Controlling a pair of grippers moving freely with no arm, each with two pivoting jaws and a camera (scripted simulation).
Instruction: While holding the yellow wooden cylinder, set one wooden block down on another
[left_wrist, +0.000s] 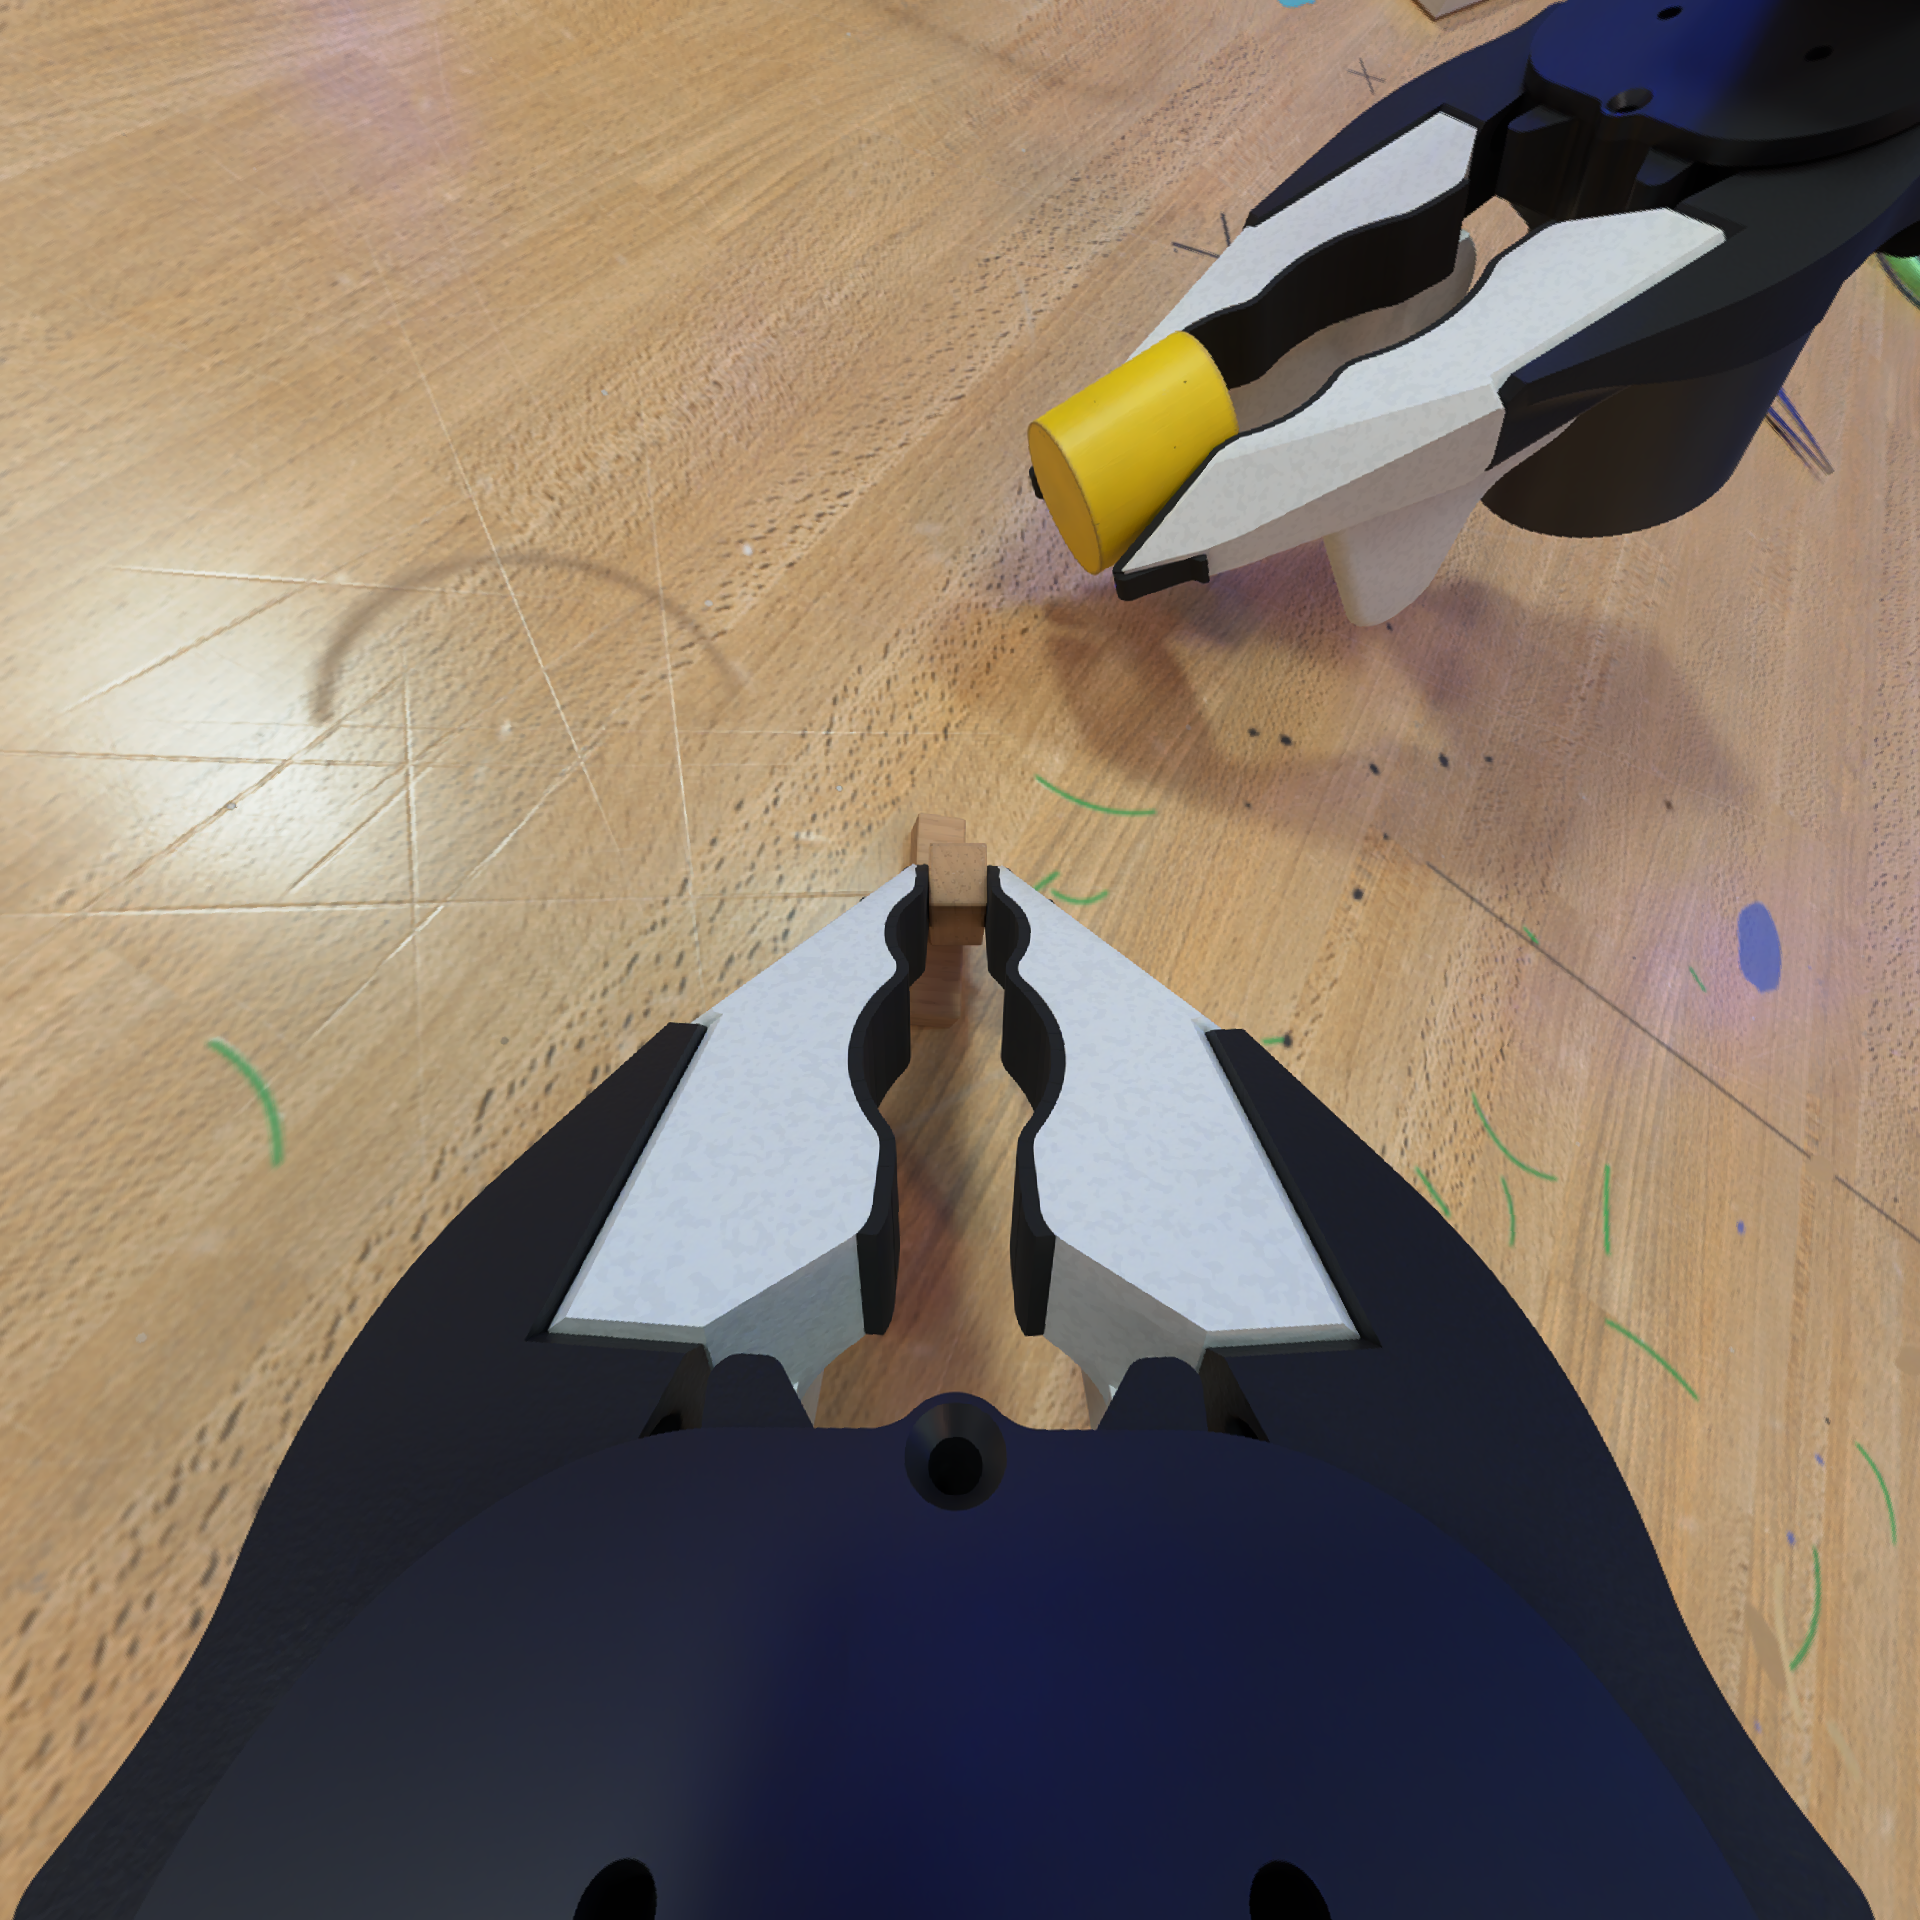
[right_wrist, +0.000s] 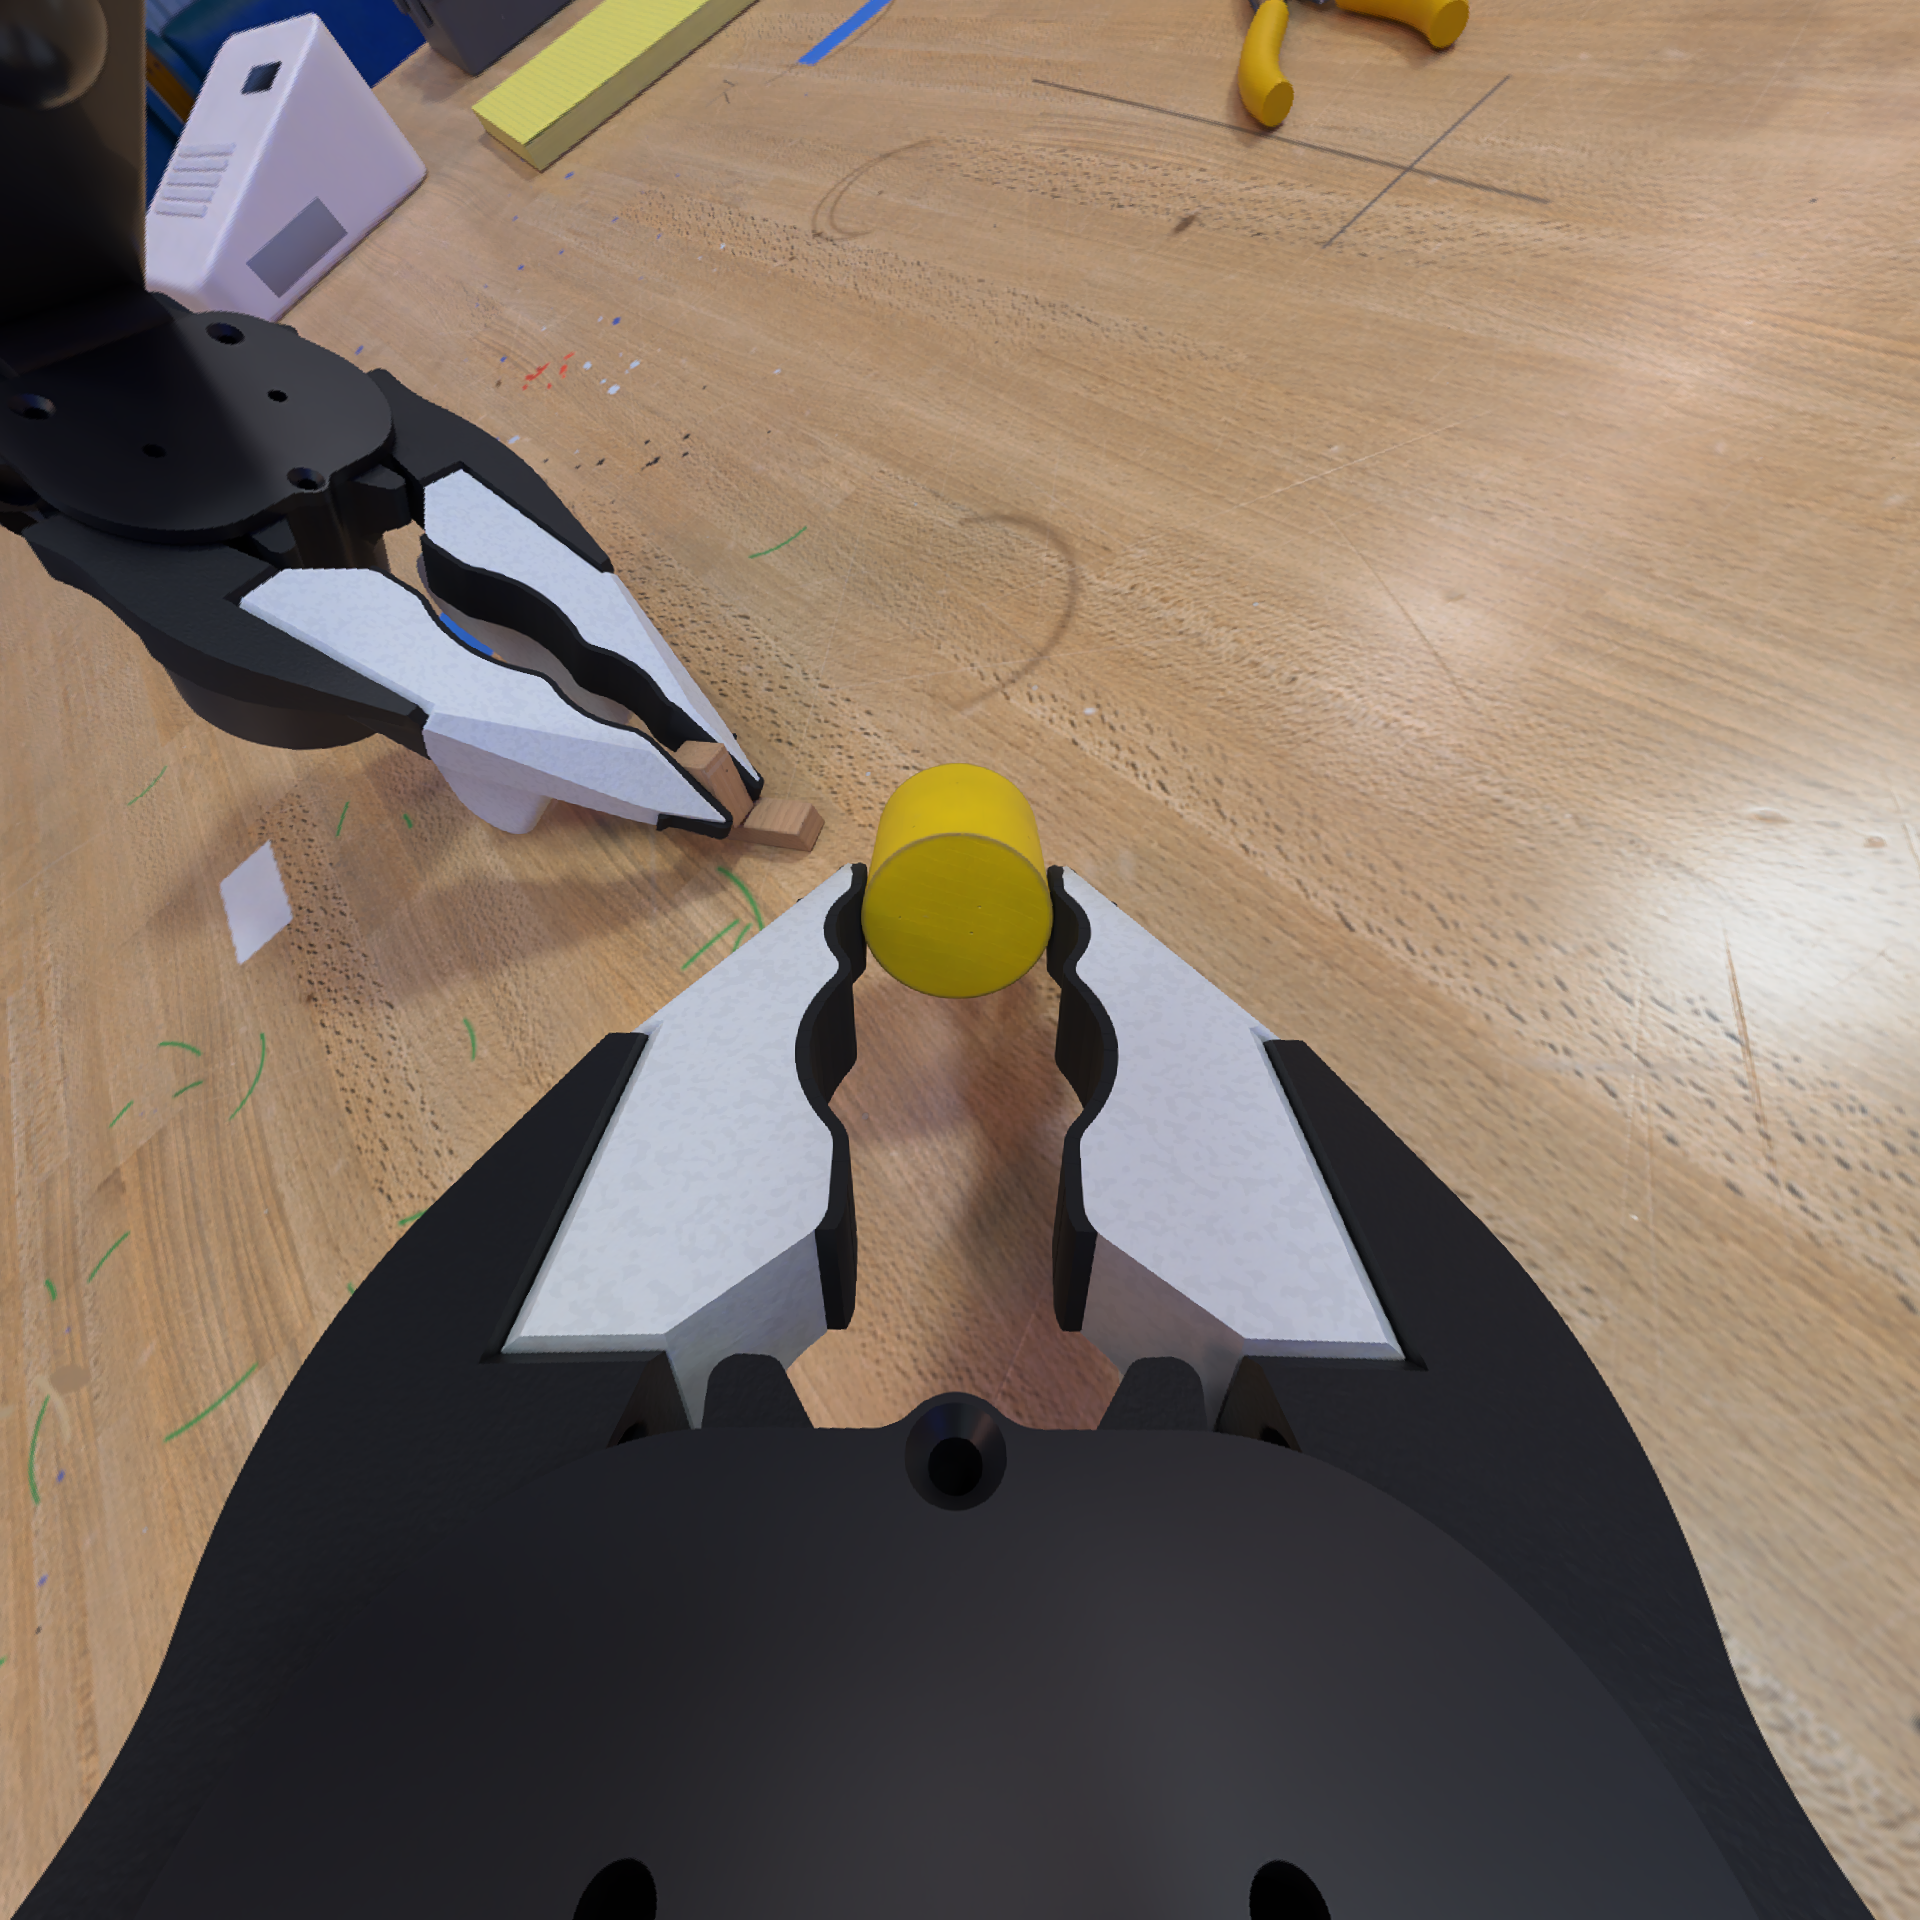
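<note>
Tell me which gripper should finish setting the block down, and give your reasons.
Left. The left gripper is shut on a small wooden block, right above the second block on the table. The right gripper is occupied, shut on the yellow wooden cylinder.

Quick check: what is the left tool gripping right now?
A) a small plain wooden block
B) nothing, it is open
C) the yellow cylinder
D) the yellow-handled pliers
A: the left tool is shut on a small wooden block, low over a second block on the table, while the right tool holds the yellow cylinder.
</note>
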